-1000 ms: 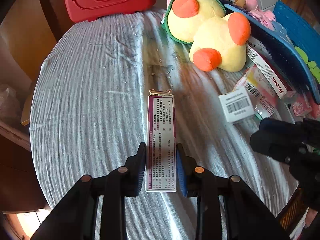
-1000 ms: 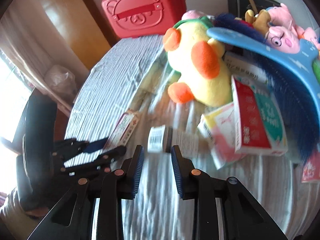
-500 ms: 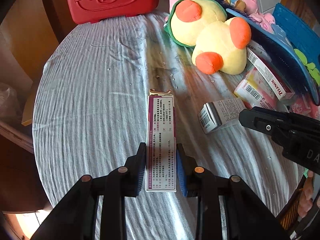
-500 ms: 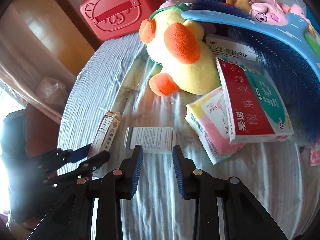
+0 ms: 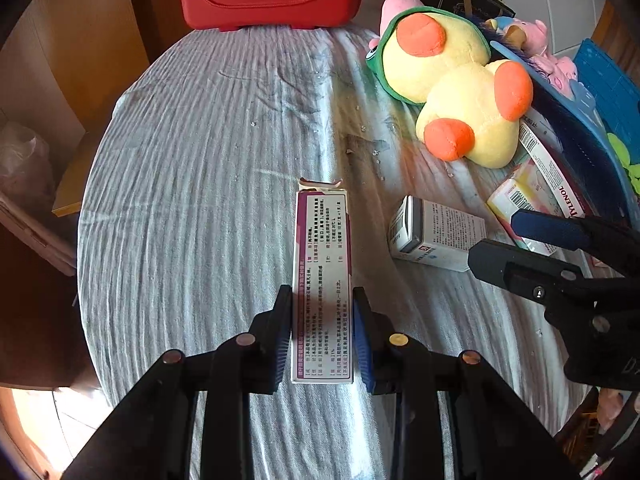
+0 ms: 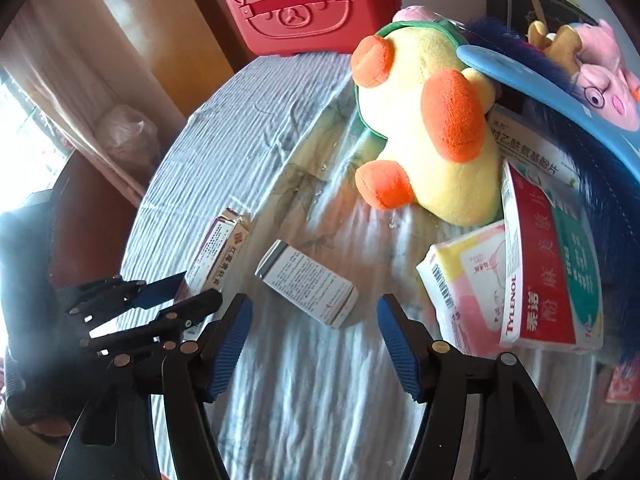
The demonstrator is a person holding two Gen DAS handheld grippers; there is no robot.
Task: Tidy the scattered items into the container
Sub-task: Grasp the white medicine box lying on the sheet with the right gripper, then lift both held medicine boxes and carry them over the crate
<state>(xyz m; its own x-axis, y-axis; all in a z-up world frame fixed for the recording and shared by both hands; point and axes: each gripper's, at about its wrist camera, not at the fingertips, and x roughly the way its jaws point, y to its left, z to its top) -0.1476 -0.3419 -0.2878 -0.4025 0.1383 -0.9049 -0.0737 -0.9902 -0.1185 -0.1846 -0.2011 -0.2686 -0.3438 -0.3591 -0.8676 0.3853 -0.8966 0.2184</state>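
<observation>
Our left gripper pinching the long purple box mid-table, our right gripper just spreading, small white box lying untouched ahead of its pads, red case at the far edge

Cloth-covered table bearing medicine boxes and plush duck
</observation>
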